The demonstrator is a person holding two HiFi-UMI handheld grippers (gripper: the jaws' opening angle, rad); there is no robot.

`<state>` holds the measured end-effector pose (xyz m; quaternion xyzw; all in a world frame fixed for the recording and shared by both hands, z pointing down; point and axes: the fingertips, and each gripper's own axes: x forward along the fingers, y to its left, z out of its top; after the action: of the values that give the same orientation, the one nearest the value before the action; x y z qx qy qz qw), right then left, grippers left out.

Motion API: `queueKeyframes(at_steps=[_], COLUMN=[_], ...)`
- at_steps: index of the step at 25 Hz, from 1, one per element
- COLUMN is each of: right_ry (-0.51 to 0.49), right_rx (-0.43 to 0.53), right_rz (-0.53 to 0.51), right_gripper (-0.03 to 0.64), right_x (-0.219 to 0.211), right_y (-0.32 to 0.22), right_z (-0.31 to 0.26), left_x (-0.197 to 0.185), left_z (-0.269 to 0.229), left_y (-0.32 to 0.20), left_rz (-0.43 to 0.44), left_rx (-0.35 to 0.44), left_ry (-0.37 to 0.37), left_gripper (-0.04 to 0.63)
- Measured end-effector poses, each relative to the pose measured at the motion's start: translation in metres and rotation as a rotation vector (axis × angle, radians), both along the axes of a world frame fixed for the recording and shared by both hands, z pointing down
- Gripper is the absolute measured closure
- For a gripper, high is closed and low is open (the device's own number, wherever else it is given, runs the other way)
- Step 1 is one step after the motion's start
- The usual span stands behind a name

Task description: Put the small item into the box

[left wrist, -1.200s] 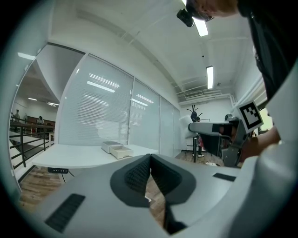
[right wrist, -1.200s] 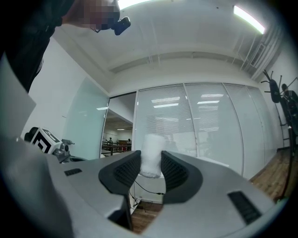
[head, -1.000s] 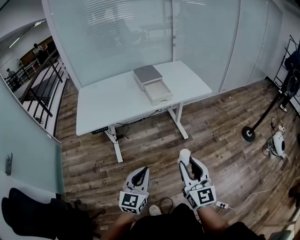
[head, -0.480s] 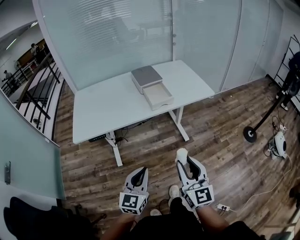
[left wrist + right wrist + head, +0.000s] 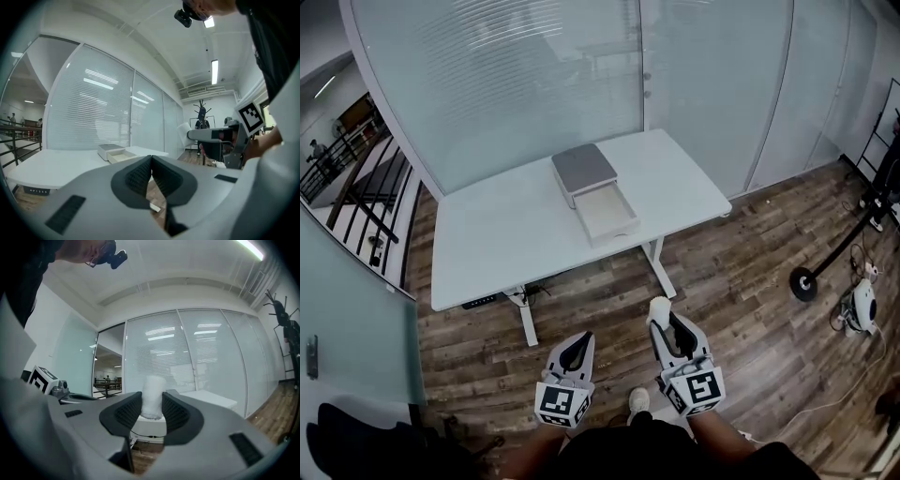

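A small white cylinder-shaped item (image 5: 152, 396) sits clamped between the pads of my right gripper (image 5: 152, 411); in the head view it shows as a white lump (image 5: 659, 308) at the tip of that gripper (image 5: 661, 319). My left gripper (image 5: 575, 352) is held beside it, shut with nothing between its jaws (image 5: 151, 174). The box (image 5: 594, 190) stands on the far middle of the white table (image 5: 506, 234), a grey-topped case with its pale drawer pulled out toward me. Both grippers hang over the wooden floor, well short of the table.
A frosted glass wall (image 5: 534, 84) runs behind the table. A round-based stand (image 5: 806, 281) and a white device with cables (image 5: 862, 305) sit on the floor at the right. Cables hang under the table (image 5: 511, 295). The person's shoe (image 5: 639, 401) shows between the grippers.
The view has moved closer to the table, which now lies lower and larger in the frame. Both grippers keep their places relative to the body; the right one still holds the white item.
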<state>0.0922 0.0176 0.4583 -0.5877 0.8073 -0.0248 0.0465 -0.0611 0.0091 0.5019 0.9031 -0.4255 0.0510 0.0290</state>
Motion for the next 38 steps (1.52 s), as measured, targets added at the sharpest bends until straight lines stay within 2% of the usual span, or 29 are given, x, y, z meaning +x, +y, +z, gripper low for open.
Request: queueKeyframes(at_steps=[8,16,20,23,38], right_ry=[0.033,0.045,0.095,0.096,0.114], right_rx=[-0.035,-0.037,0.0,-0.005,-0.011], right_rz=[-0.051,-0.096,-0.113,-0.113,-0.142], right_gripper=[0.474,0.476,0.474,0.474,0.474], right_x=[0.035,0.048,0.047,0.047,-0.005], right_y=[-0.052,-0.091,-0.116,-0.141,-0.259], right_z=[0.012,0.02,0.01,0.016,0.011], left_x=[0.029,0.031,0.032,0.03,-0.016], left_z=[0.003,0.005,-0.001,-0.003,-0.014], left_y=[-0.048,-0.08,-0.096,-0.118,-0.244], left_rz=[-0.049,-0.123,-0.145,-0.159,-0.166], left_rx=[-0.013,0.001,0.024,0.039,0.054], left_ry=[0.0,-0.023,-0.003,0.003,-0.012], left_gripper=[0.584,0.584,0.583,0.584,0.584])
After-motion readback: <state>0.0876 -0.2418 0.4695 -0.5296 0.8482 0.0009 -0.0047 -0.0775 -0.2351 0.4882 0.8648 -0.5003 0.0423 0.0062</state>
